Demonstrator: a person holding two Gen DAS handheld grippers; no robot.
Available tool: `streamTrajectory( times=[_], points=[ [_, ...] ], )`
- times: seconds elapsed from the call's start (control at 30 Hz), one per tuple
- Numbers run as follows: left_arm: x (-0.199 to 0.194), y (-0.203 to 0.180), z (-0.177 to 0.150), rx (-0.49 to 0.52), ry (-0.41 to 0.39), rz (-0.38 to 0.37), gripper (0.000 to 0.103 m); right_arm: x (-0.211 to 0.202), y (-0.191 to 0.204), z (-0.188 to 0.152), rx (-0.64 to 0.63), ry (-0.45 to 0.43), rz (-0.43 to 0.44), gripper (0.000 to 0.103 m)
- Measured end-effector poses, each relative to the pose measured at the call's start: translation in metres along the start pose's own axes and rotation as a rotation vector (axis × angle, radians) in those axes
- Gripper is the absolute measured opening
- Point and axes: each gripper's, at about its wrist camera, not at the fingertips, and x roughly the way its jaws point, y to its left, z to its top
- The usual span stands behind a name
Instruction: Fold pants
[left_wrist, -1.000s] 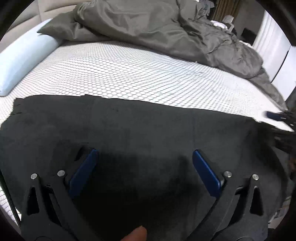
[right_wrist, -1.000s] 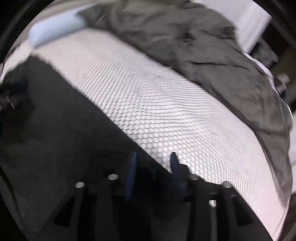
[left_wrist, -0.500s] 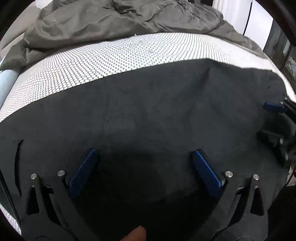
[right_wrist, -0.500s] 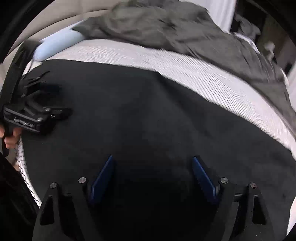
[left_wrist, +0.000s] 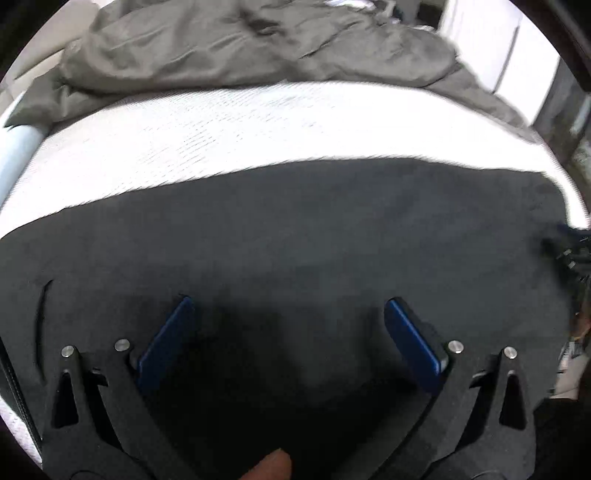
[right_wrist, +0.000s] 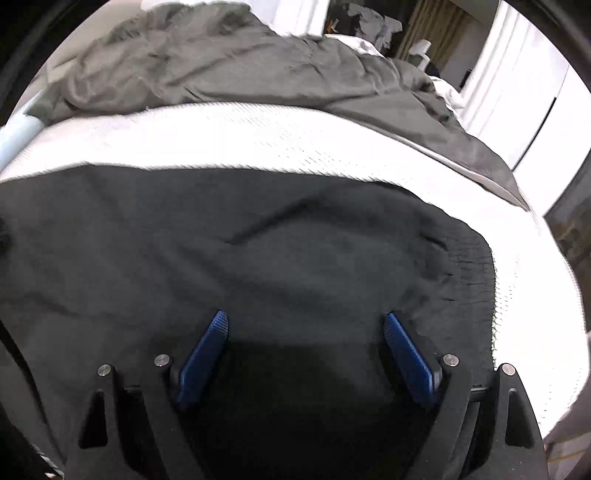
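Left wrist view shows my left gripper (left_wrist: 288, 325) spread wide above the black pants (left_wrist: 295, 236), gripping nothing. Those pants lie flat across the white bed (left_wrist: 221, 125), a grey duvet (left_wrist: 229, 44) bunched behind. My right gripper (right_wrist: 303, 343) hangs released over the pants too, its blue pads (right_wrist: 406, 354) apart.

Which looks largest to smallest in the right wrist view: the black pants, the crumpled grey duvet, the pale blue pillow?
1. Black pants, though nearness to the camera inflates them.
2. Crumpled grey duvet, farther back, so its true size may rival the pants.
3. Pale blue pillow, only a sliver showing at the left edge.
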Motion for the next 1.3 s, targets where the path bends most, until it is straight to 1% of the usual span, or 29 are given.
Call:
streamTrajectory(
  times=[0.07, 0.1, 0.13, 0.2, 0.23, 0.3, 0.33, 0.37, 0.43, 0.5, 0.57, 0.6, 0.7, 0.73, 0.8, 0.83, 0.87, 0.93, 0.97, 1.0, 1.07, 1.13, 1.17, 1.23, 1.27, 1.3],
  points=[
    [0.003, -0.025, 0.006, 0.026, 0.006, -0.035, 0.102, -0.005, 0.005, 0.009, 0.027, -0.040, 0.104, 0.089],
    [0.008, -0.046, 0.011, 0.054, 0.022, -0.062, 0.102, -0.006, 0.011, 0.011, 0.038, -0.047, 0.137, 0.089],
    [0.012, -0.061, 0.013, 0.071, 0.044, -0.074, 0.102, -0.002, 0.018, 0.014, 0.054, -0.042, 0.190, 0.089],
    [0.028, -0.093, 0.020, 0.109, 0.103, -0.090, 0.102, 0.004, 0.029, 0.013, 0.055, -0.014, 0.261, 0.089],
    [0.037, -0.107, 0.024, 0.129, 0.126, -0.093, 0.102, 0.008, 0.034, 0.012, 0.047, 0.005, 0.276, 0.089],
    [0.053, -0.127, 0.030, 0.160, 0.155, -0.072, 0.102, 0.014, 0.043, 0.002, 0.029, 0.043, 0.262, 0.089],
    [0.060, -0.134, 0.033, 0.167, 0.163, -0.042, 0.103, 0.019, 0.046, -0.004, 0.010, 0.045, 0.256, 0.089],
    [0.065, -0.137, 0.035, 0.164, 0.159, -0.028, 0.103, 0.020, 0.046, -0.005, -0.006, 0.034, 0.254, 0.089],
    [0.067, -0.134, 0.040, 0.160, 0.151, -0.034, 0.103, 0.020, 0.046, -0.008, -0.014, 0.022, 0.262, 0.089],
    [0.064, -0.125, 0.042, 0.156, 0.136, -0.022, 0.103, 0.022, 0.044, -0.005, -0.011, 0.027, 0.261, 0.090],
    [0.059, -0.106, 0.038, 0.143, 0.113, 0.037, 0.103, 0.024, 0.044, -0.006, -0.019, 0.030, 0.247, 0.091],
    [0.056, -0.091, 0.037, 0.121, 0.105, 0.057, 0.103, 0.025, 0.043, -0.007, -0.024, 0.029, 0.241, 0.091],
    [0.045, -0.030, 0.031, -0.008, 0.094, 0.110, 0.102, 0.027, 0.042, -0.006, -0.032, 0.025, 0.225, 0.092],
    [0.037, -0.008, 0.027, -0.052, 0.079, 0.115, 0.102, 0.027, 0.042, -0.007, -0.034, 0.025, 0.220, 0.093],
    [0.022, 0.032, 0.017, -0.123, 0.071, 0.194, 0.102, 0.028, 0.042, -0.007, -0.038, 0.028, 0.210, 0.094],
    [0.015, 0.044, 0.013, -0.142, 0.063, 0.216, 0.102, 0.028, 0.044, -0.007, -0.037, 0.031, 0.205, 0.096],
    [0.006, 0.059, 0.008, -0.169, 0.045, 0.255, 0.102, 0.029, 0.045, -0.007, -0.039, 0.034, 0.200, 0.096],
    [-0.011, 0.085, -0.002, -0.222, 0.007, 0.359, 0.102, 0.032, 0.048, -0.004, -0.041, 0.040, 0.190, 0.099],
    [-0.015, 0.094, -0.004, -0.233, 0.002, 0.388, 0.102, 0.033, 0.049, -0.003, -0.040, 0.044, 0.187, 0.099],
    [-0.019, 0.103, -0.007, -0.246, -0.001, 0.384, 0.102, 0.033, 0.049, -0.003, -0.039, 0.047, 0.186, 0.100],
    [-0.016, 0.117, -0.008, -0.259, -0.011, 0.359, 0.102, 0.033, 0.050, -0.003, -0.039, 0.047, 0.182, 0.100],
    [-0.016, 0.119, -0.007, -0.266, -0.018, 0.353, 0.102, 0.032, 0.049, -0.004, -0.044, 0.044, 0.184, 0.101],
    [-0.012, 0.123, -0.007, -0.260, -0.016, 0.365, 0.102, 0.032, 0.048, -0.003, -0.042, 0.043, 0.187, 0.101],
    [0.007, 0.118, -0.001, -0.201, 0.011, 0.427, 0.103, 0.033, 0.048, -0.003, -0.042, 0.042, 0.188, 0.101],
    [0.011, 0.117, 0.000, -0.173, 0.014, 0.456, 0.103, 0.033, 0.048, -0.002, -0.044, 0.041, 0.186, 0.101],
    [0.010, 0.109, 0.001, -0.138, 0.000, 0.486, 0.103, 0.033, 0.048, -0.002, -0.045, 0.041, 0.186, 0.101]
  ],
)
